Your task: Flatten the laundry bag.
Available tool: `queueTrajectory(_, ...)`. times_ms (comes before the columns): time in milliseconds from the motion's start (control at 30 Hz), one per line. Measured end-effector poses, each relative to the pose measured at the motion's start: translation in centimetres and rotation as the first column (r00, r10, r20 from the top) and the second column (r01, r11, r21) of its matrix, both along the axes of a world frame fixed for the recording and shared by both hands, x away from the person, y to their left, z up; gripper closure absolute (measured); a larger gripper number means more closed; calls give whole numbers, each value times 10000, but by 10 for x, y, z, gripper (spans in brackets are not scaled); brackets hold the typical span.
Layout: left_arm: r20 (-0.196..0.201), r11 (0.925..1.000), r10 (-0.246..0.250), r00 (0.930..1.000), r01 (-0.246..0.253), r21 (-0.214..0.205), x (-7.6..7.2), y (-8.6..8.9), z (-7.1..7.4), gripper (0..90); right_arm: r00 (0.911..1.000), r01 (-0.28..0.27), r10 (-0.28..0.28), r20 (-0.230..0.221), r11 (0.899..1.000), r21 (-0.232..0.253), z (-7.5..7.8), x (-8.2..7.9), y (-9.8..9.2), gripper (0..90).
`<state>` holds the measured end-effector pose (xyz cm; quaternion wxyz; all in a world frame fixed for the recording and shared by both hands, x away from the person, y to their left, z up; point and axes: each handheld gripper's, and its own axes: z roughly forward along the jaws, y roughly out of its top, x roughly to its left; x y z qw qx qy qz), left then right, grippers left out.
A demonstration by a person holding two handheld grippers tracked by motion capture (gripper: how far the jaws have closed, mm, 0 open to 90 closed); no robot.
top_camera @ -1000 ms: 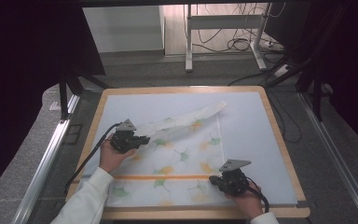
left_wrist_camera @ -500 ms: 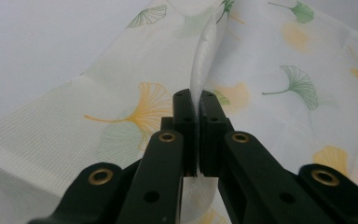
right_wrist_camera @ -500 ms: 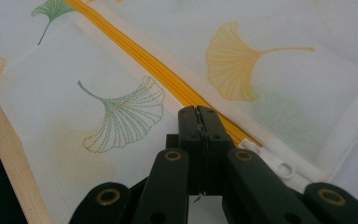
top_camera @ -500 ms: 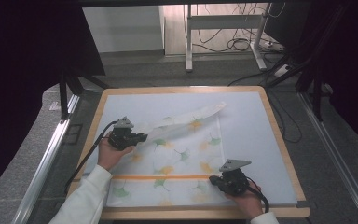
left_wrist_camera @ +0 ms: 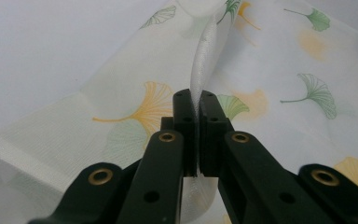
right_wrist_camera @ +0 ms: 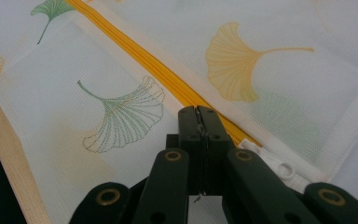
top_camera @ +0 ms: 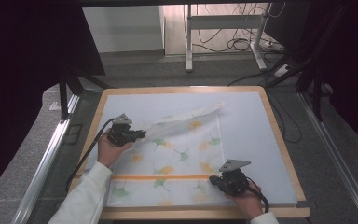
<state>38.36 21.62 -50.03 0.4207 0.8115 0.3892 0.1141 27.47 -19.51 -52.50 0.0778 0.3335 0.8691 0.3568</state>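
High view overhead facing forward, tongs views close (sharing the cloth (top_camera: 177,154))

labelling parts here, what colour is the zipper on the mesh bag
Orange-yellow, with a white pull; the zipper on the mesh bag shows best in the right gripper view.

One mesh bag (top_camera: 177,154), two tools, one table (top_camera: 270,116).

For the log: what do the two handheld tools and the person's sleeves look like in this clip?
Both tools, left tool and right tool, are black, each topped by a grey three-cornered plate. Their jaws are flat black bars with brass-ringed pivot holes. A black cable trails from the left one. The sleeves are white.
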Motion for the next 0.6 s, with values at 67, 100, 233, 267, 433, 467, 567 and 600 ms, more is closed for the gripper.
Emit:
queueTrajectory(67,5,10000,51,10000,-51,-16,1,2,0,885,10000,-2,2,-6,10000,2,0,0,0,887)
queueTrajectory(100,23,9999,104,9999,-104,-30,2,3,0,885,10000,-2,2,-7,10000,4,0,0,0,887)
queueTrajectory(233,39,9998,197,9998,-197,-71,4,6,0,885,10000,3,-3,-7,10000,0,0,0,0,887)
queueTrajectory(267,57,9998,217,9997,-217,-53,4,6,0,885,10000,-9,9,7,10000,4,0,0,0,887)
queueTrajectory(433,50,9995,289,9996,-288,-116,8,11,1,884,10000,-15,15,13,10000,5,0,0,0,887)
queueTrajectory(467,43,9993,340,9994,-339,-146,10,12,1,884,10000,-16,16,10,10000,9,0,0,0,887)
queueTrajectory(567,52,9993,374,9993,-373,-99,13,14,0,885,10000,3,-3,18,10000,31,0,0,0,887)
queueTrajectory(600,39,9990,424,9991,-424,-123,14,14,0,885,10000,6,-6,17,10000,31,0,0,0,887)
